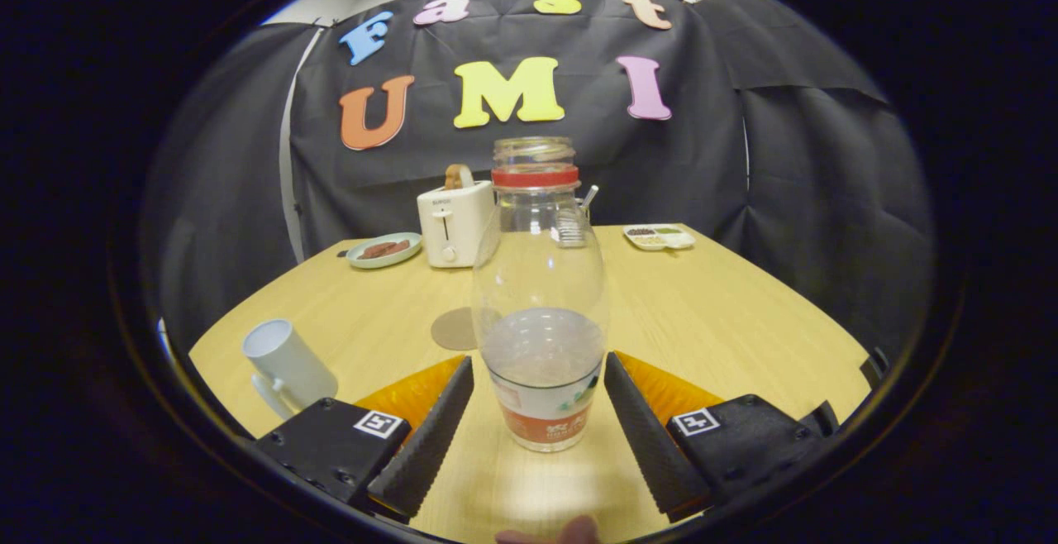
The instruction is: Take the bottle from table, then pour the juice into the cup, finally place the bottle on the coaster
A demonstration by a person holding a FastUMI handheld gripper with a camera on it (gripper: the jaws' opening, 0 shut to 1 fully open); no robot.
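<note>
The jaws are held apart around the bottle (pixel 540 312) (no contact seen), which stands upright on the table (pixel 727 321) between the gripper (pixel 539 399) fingers; coaster (pixel 455 329) just behind, cup (pixel 287 362) near the left edge.

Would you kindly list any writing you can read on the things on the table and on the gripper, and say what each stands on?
None can be read.
On the bottle, the label: print too blurred.
On the toaster: a front mark, too small.
On the gripper: a square coded marker each side, patterns, not words; jaws open either side of the bottle, not touching.
</note>
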